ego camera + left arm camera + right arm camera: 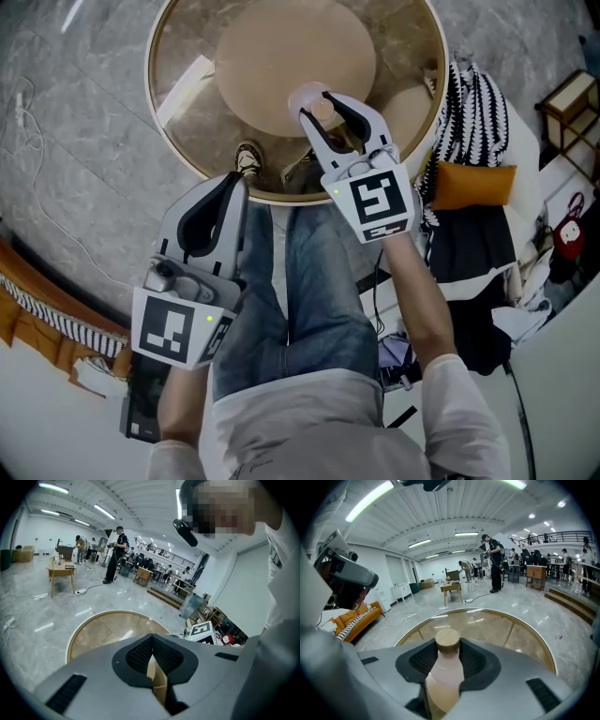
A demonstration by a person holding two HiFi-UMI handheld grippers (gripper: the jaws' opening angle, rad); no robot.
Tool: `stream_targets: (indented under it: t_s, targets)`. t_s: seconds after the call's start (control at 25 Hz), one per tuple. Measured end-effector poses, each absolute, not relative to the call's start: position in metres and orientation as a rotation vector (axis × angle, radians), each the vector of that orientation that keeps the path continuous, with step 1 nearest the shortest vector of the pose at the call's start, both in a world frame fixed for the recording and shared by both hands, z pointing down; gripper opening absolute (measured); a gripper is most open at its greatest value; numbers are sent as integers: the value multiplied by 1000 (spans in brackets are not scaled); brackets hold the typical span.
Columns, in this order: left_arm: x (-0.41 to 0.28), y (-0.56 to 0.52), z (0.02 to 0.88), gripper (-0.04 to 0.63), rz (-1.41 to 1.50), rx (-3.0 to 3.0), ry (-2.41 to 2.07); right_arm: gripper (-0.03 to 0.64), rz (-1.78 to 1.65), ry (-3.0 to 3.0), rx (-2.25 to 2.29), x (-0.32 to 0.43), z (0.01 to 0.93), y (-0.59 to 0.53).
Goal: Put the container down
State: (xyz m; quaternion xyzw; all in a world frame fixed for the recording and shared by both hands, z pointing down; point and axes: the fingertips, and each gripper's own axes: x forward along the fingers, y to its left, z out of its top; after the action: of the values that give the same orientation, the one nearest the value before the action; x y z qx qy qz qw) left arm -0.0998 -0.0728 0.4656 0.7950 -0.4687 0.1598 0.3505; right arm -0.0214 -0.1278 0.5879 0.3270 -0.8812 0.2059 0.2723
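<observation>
My right gripper [317, 108] is shut on the container [302, 94], a pale pink bottle with a tan cap. It holds it over the near edge of the round glass table [164, 122] with a gold rim. In the right gripper view the container [446, 672] stands upright between the black pads of that gripper [448, 654], cap above them, with the table [543, 644] beyond. My left gripper [232, 183] hangs lower at the left, over the person's jeans, off the table. Its jaws are shut on nothing in the left gripper view [152, 639].
An orange cushion [473, 185] and a black-and-white striped throw [473, 103] lie right of the table. A small wooden stool [567, 103] stands at the far right. A cable [23, 103] trails on the grey floor at left. A shoe [248, 157] shows under the glass.
</observation>
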Motion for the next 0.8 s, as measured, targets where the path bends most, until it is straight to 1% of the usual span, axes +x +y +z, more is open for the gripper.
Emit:
stream_targets:
  t_s: [0.36, 0.8]
  targets:
    - [-115, -79, 469, 18, 376, 2022, -1249, 149, 527, -2338, 860, -24, 606, -133]
    - [-110, -76, 472, 18, 341, 1998, -1232, 150, 504, -2280, 879, -21, 625, -135]
